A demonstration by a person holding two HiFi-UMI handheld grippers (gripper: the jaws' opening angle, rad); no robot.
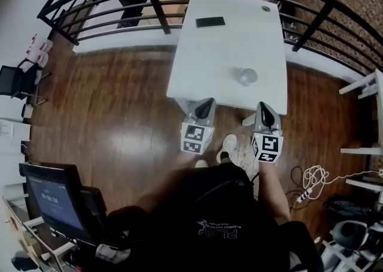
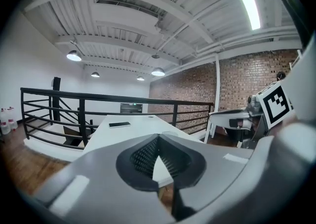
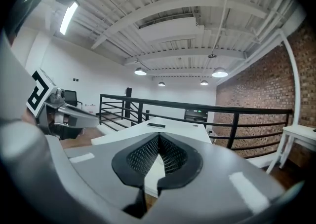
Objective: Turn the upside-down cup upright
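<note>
The upside-down cup (image 1: 248, 76) stands on the desk (image 1: 227, 49) at eleven o'clock from my right claw (image 1: 265, 109), nearer than my left claw (image 1: 205, 105), both closed and empty.

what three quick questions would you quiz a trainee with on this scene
1. True or false: the left tool is gripping the cup.
2. What lies at the far end of the table? A. black phone B. bowl C. plate
3. In the head view, which tool sits nearer the cup?
Key: 1 false, it is shut and empty; 2 A; 3 the right tool.
</note>
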